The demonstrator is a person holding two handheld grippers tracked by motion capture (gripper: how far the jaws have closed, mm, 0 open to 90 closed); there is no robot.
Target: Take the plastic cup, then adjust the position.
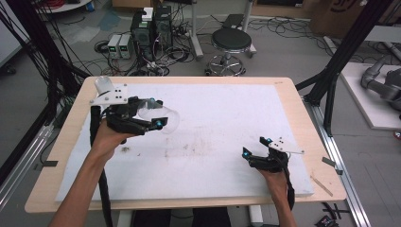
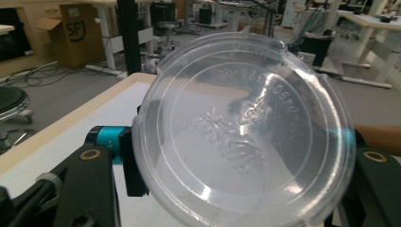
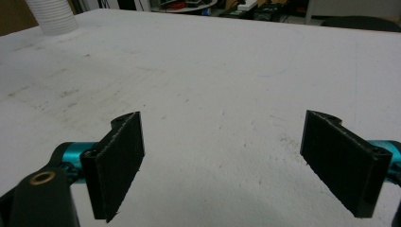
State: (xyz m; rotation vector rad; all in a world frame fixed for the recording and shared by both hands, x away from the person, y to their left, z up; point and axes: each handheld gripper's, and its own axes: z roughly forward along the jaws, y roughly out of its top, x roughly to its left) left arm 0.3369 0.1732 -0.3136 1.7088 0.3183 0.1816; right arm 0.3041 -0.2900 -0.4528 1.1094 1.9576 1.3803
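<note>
A round clear plastic lid [image 2: 243, 127] with raised lettering sits across my left gripper [image 2: 241, 158], whose jaws press on its two opposite edges. From above, the lid [image 1: 166, 118] hangs over the left half of the white mat, and the left gripper [image 1: 155, 113] is held up in a hand. My right gripper [image 1: 255, 147] rests low near the table's front right, open. Its two black pads [image 3: 118, 161] stand wide apart over bare mat, and the right gripper [image 3: 236, 161] has nothing between them.
A white mat [image 1: 222, 109] covers the wooden table [image 1: 288, 85]. A white ribbed cup [image 3: 52, 16] stands at the far left corner, cup [image 1: 102, 85] just behind the left gripper. A stool [image 1: 231, 42], computers and cables lie on the floor beyond.
</note>
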